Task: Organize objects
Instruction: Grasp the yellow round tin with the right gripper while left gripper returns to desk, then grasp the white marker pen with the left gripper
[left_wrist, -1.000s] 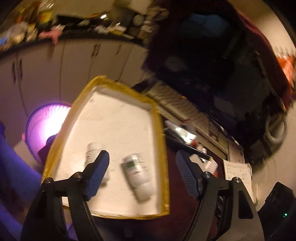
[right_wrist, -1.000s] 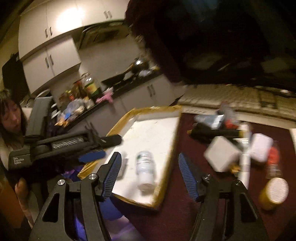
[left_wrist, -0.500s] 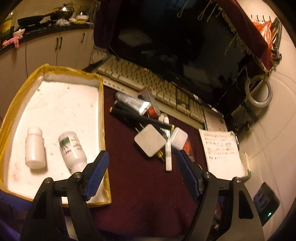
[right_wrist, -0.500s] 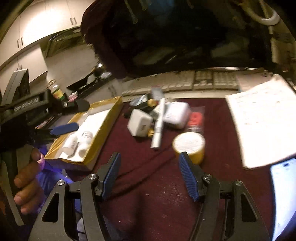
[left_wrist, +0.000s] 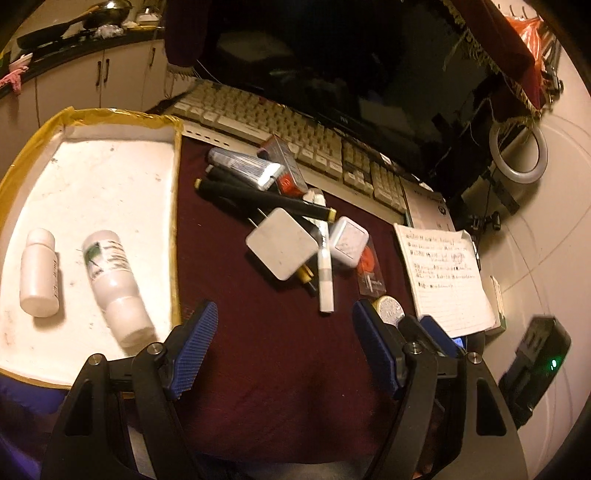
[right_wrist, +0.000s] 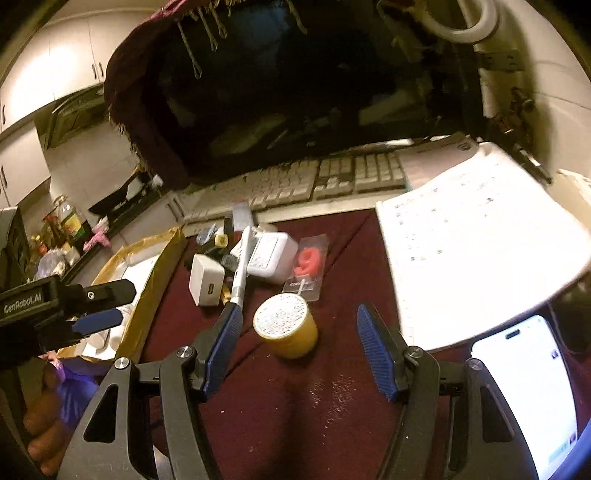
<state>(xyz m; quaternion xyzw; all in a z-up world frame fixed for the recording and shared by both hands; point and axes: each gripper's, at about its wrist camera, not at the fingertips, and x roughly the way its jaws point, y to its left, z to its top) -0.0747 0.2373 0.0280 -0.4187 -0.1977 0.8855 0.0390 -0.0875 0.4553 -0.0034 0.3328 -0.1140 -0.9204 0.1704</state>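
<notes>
left gripper (left_wrist: 284, 347) jaws spread wide, nothing between them, hovering over bare maroon cloth (left_wrist: 280, 369) near the front edge of the desk. right gripper (right_wrist: 299, 343) also spread wide, holding nothing; a yellow jar (right_wrist: 286, 326) with a white speckled lid stands between its fingers but apart from both pads.

foam tray (left_wrist: 173, 184) with yellow taped rim sits on the left. inside lie a plain white bottle (left_wrist: 38, 273) and, just right of it, a green-labelled bottle (left_wrist: 110, 280), tilted, cap toward the near side. the tray's near-left corner is cut off by the frame; in the right view most of its inside is hidden behind the left gripper's body.

clutter pile mid-desk, right of the tray: square white charger (left_wrist: 282, 249) on top, smaller white adapter (left_wrist: 349, 242) just to its right, white pen (left_wrist: 325, 273) between them, black stick-like things (left_wrist: 258, 197) and a silver tube (left_wrist: 243, 166) behind. what lies under the charger is mostly hidden, only a yellow tip shows. a red candle in clear packaging (left_wrist: 369, 267) lies right of the adapter; print too small to read.

far side: beige keyboard (left_wrist: 295, 140) under a dark monitor (left_wrist: 351, 66), a notebook (left_wrist: 447, 273) on the right, handwriting not legible. a lit phone (right_wrist: 528, 391) sits at the near right, cut off by the frame edge. a person's hand (right_wrist: 44, 424) grips the left gripper's handle, blurred and dim.
</notes>
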